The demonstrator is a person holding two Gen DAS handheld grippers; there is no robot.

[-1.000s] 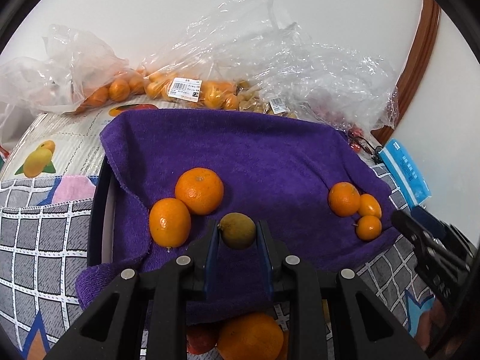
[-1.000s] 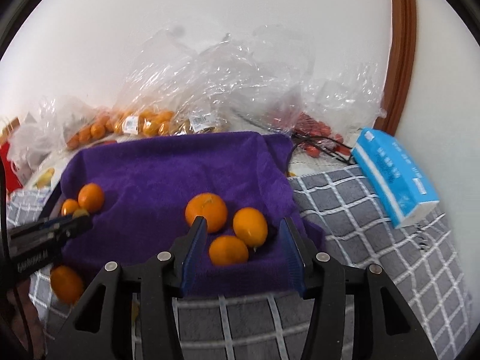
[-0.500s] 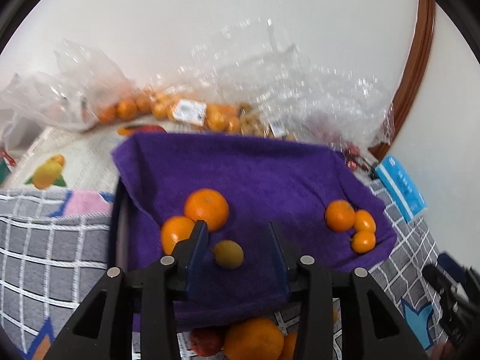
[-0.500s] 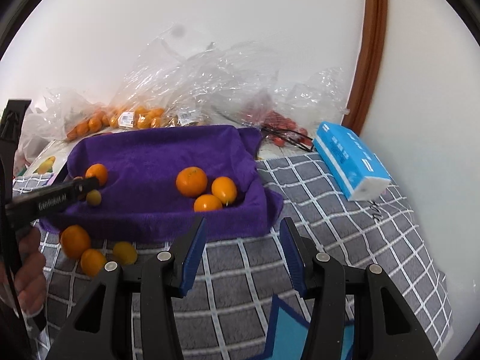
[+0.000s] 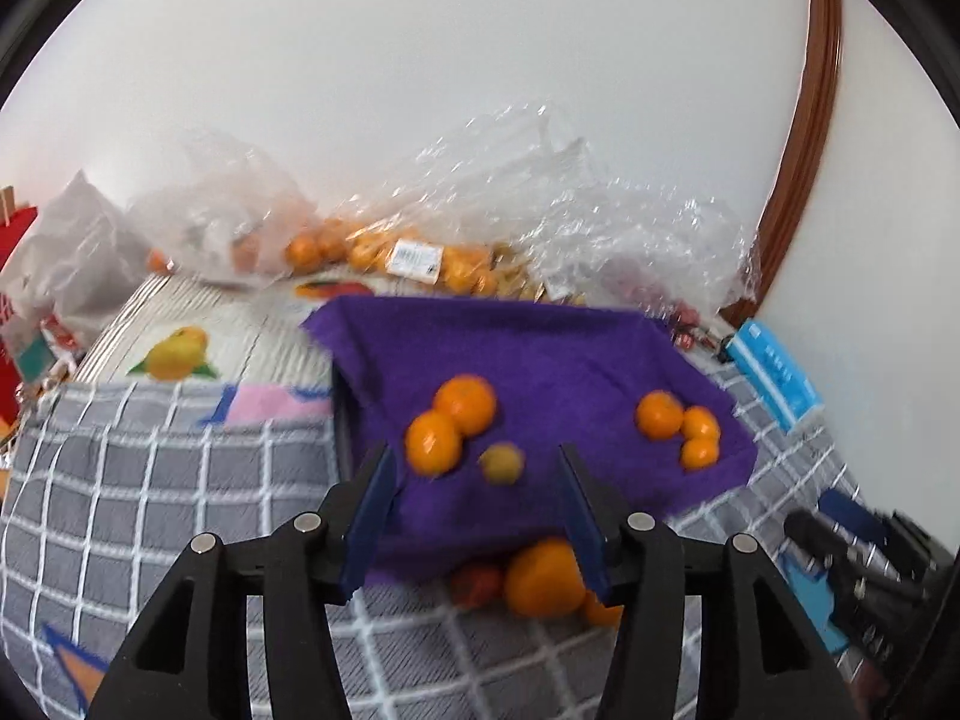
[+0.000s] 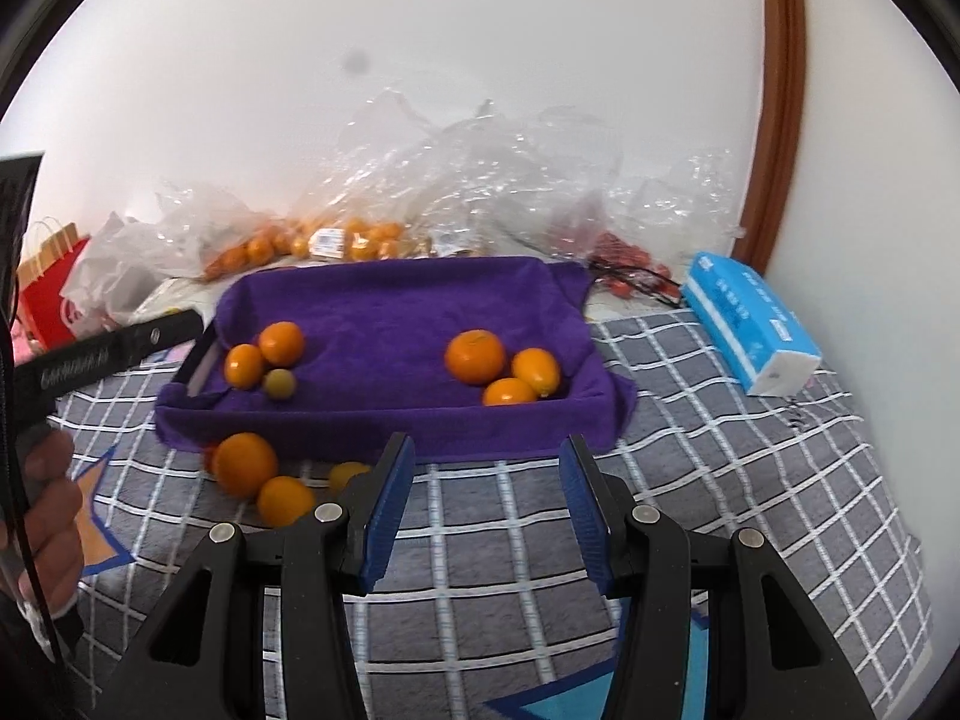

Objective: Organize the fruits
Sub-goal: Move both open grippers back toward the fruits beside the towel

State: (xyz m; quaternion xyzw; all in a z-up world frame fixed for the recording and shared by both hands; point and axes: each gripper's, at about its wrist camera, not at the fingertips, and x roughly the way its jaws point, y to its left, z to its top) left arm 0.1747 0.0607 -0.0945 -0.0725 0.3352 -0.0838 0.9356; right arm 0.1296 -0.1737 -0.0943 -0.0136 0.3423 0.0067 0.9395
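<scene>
**Six fruits sorted on the purple towel, a handful left outside the tray**

A tray draped in a purple towel (image 6: 390, 324) sits on a grey checked blanket (image 6: 720, 450), with the sorting seemingly partway done. At the tray's left end lie two oranges (image 6: 264, 354) touching each other, with a small greenish-yellow fruit (image 6: 279, 384) just beside them. At the right end three more oranges (image 6: 504, 369) form a tight cluster; the middle of the towel is bare.

The left gripper (image 5: 477, 516) hangs over the tray's near edge, its jaws spreading apart with nothing pinched between them; the greenish fruit (image 5: 501, 463) rests on the towel beyond the tips. The right gripper (image 6: 486, 507) hovers over the blanket in front of the tray, jaws parted and empty.

What is left, by the look of it: several loose fruits (image 6: 264, 480) on the blanket against the tray's front left corner, one large orange, smaller ones and something reddish half hidden. Bags of fruit (image 6: 336, 240) along the wall remain unpacked; whether they belong to the job cannot be told.
</scene>
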